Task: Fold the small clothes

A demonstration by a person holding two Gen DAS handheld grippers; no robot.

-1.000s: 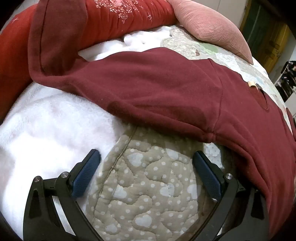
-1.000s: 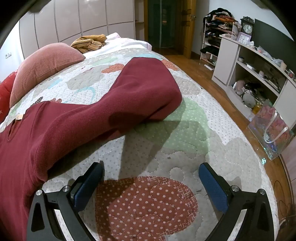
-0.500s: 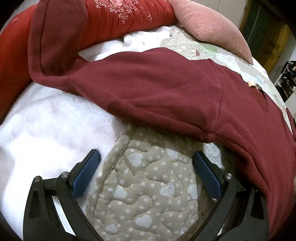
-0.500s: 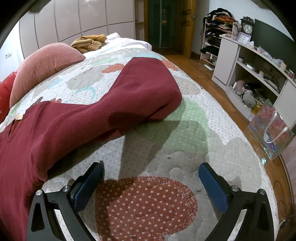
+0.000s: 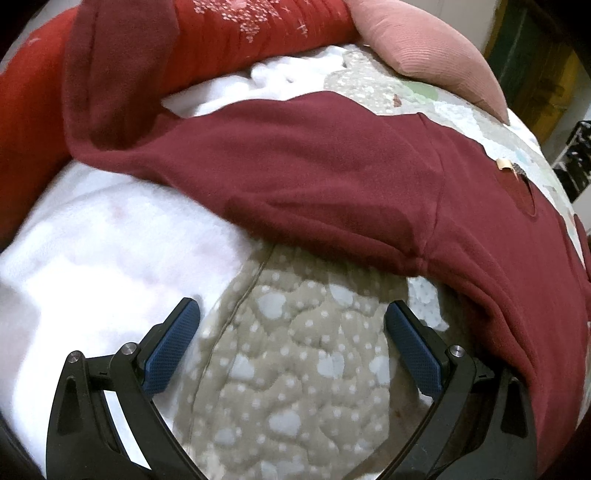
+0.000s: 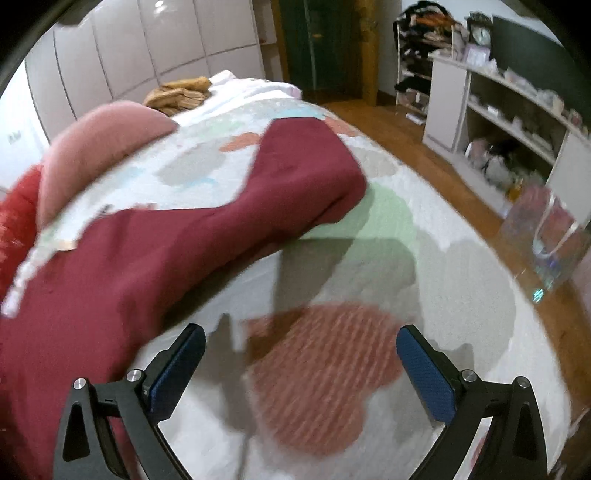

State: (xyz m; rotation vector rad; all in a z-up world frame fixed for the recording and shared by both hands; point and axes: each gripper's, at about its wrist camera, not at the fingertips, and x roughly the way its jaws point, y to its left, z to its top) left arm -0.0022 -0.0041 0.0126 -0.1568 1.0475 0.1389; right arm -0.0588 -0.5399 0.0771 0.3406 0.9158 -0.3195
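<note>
A dark red long-sleeved top point(image 5: 332, 177) lies spread flat across the quilted bed. In the left wrist view one sleeve point(image 5: 110, 74) runs up to the far left over a red cushion. My left gripper point(image 5: 291, 332) is open and empty above the quilt, just short of the top's lower edge. In the right wrist view the other sleeve point(image 6: 303, 177) stretches away to its cuff. My right gripper point(image 6: 301, 354) is open and empty over the quilt, right of the top's body point(image 6: 92, 295).
A white fleece blanket point(image 5: 103, 251) lies left of the quilt point(image 5: 295, 369). A pink pillow point(image 5: 424, 48) and a red cushion point(image 5: 258, 29) sit at the head. Right of the bed are wood floor point(image 6: 424, 155), white shelves point(image 6: 517, 122) and a clear bag point(image 6: 546, 236).
The right wrist view has shifted and blurred: my right gripper is moving, with the pillow and sleeve now seeming closer. The left gripper has barely moved. Both stay open.
</note>
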